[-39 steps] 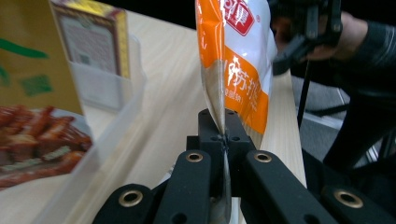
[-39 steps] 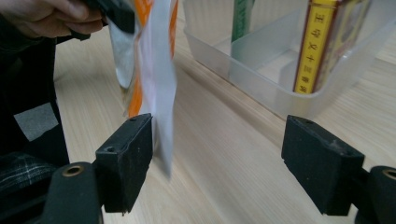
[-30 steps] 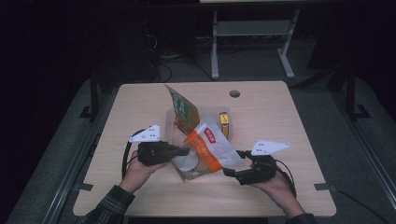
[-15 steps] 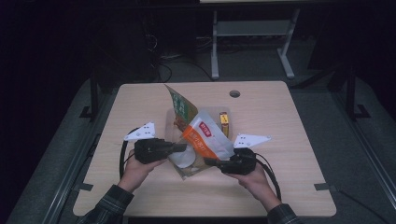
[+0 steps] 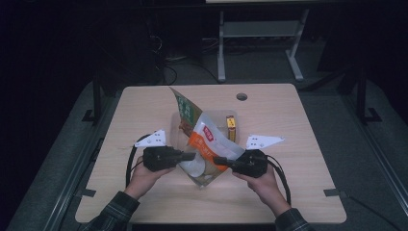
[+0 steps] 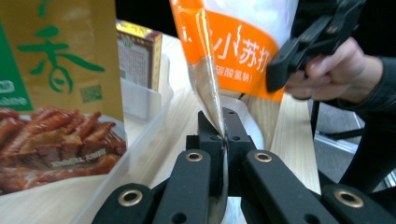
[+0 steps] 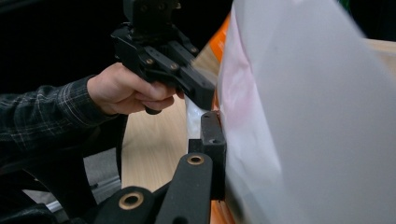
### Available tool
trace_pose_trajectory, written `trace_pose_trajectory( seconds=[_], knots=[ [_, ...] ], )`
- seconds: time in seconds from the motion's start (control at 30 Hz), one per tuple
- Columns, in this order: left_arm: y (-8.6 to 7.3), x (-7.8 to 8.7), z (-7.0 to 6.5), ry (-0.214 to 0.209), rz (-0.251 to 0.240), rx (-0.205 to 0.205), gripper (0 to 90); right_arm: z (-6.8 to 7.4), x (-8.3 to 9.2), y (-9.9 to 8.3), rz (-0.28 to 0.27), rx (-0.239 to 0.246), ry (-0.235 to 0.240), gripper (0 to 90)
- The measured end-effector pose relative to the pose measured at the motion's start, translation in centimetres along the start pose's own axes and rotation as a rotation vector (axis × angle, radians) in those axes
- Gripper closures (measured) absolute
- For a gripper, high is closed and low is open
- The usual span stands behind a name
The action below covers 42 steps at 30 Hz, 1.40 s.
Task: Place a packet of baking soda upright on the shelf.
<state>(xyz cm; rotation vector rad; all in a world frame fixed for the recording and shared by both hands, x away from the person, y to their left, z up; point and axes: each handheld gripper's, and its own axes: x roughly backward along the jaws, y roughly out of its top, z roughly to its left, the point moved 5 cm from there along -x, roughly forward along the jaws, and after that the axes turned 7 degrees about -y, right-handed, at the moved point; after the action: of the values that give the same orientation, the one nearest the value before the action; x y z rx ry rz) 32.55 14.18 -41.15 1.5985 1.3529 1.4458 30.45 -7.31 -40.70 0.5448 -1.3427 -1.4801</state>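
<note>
Both tongs clamp one orange pouch [image 5: 208,150]: left gripper [image 5: 188,156] pinches its left edge; right gripper [image 5: 217,160], jaws having just been closing, now bites its right edge. Pouch hangs between them, just in front of the tray [image 5: 221,117], long axis tilted from tray toward the person; either hand is equally near, so a pull apart looks likely.

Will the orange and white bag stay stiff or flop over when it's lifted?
The orange and white bag probably flops: it is thin film, pinched flat in the left gripper. It likely sags between its held sides, since the right gripper has just closed on the other edge. It looks light, perhaps slippery.
</note>
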Motion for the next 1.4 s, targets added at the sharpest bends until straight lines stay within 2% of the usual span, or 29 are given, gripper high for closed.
trace_pose_trajectory(
  seconds=[0.13,0.2,0.23,0.27,0.3,0.33,0.37,0.4,0.5,0.53,0.6,0.83,1.0,1.1,1.13,1.37,1.4],
  knots=[
    [-0.1,-0.1,0.0,-0.009,-0.01,0.01,88.6,0.0,0.2,0.1,0.005,-0.002,-0.001,90.0],
    [-0.1,-0.1,0.1,0.004,0.0,0.003,85.6,0.1,0.4,0.2,0.006,0.007,0.0,90.0],
    [-0.1,0.0,0.2,0.016,0.006,-0.012,80.7,0.2,0.4,0.2,0.014,0.02,-0.004,90.0],
    [-0.1,0.0,0.2,0.016,0.006,-0.012,76.3,0.2,0.4,0.2,0.014,0.02,-0.004,90.0],
    [-0.1,-0.1,0.2,0.006,0.008,-0.006,76.3,0.3,0.5,0.3,0.023,0.038,-0.012,90.0],
    [-0.2,-0.1,0.1,0.01,0.015,-0.009,70.1,0.5,0.5,0.3,0.032,0.058,-0.016,90.0],
    [-0.2,-0.2,0.1,0.016,0.027,-0.02,70.1,0.5,0.5,0.3,0.032,0.058,-0.016,90.0],
    [-0.3,-0.4,-0.1,0.025,0.043,-0.032,61.0,0.6,0.7,0.3,0.037,0.069,-0.019,90.0],
    [-0.2,-0.4,-0.2,0.041,0.05,-0.05,46.1,0.7,1.1,0.4,0.051,0.081,-0.026,90.0],
    [-0.3,-0.4,-0.2,0.05,0.059,-0.053,46.1,0.7,1.1,0.4,0.051,0.081,-0.026,90.0],
    [-0.6,-0.2,-0.2,0.081,0.084,-0.065,35.4,0.8,1.5,0.3,0.058,0.09,-0.035,90.0],
    [-1.2,0.9,0.0,0.11,0.105,-0.065,28.2,0.5,3.3,0.7,0.039,0.084,-0.072,90.0],
    [-2.4,1.7,0.3,0.134,0.134,-0.045,26.6,0.0,4.5,1.3,0.011,0.075,-0.101,90.0],
    [-3.2,2.2,0.5,0.158,0.156,-0.05,25.2,-0.5,5.3,1.8,-0.003,0.066,-0.132,90.0],
    [-3.5,2.5,0.5,0.16,0.154,-0.034,24.8,-0.6,5.4,1.8,-0.005,0.064,-0.14,90.0],
    [-4.7,3.1,0.7,0.178,0.175,-0.036,21.8,-1.3,6.2,2.3,-0.029,0.051,-0.174,90.0],
    [-5.1,3.1,0.8,0.185,0.19,-0.029,20.9,-1.5,6.3,2.5,-0.026,0.05,-0.191,90.0]
  ],
)
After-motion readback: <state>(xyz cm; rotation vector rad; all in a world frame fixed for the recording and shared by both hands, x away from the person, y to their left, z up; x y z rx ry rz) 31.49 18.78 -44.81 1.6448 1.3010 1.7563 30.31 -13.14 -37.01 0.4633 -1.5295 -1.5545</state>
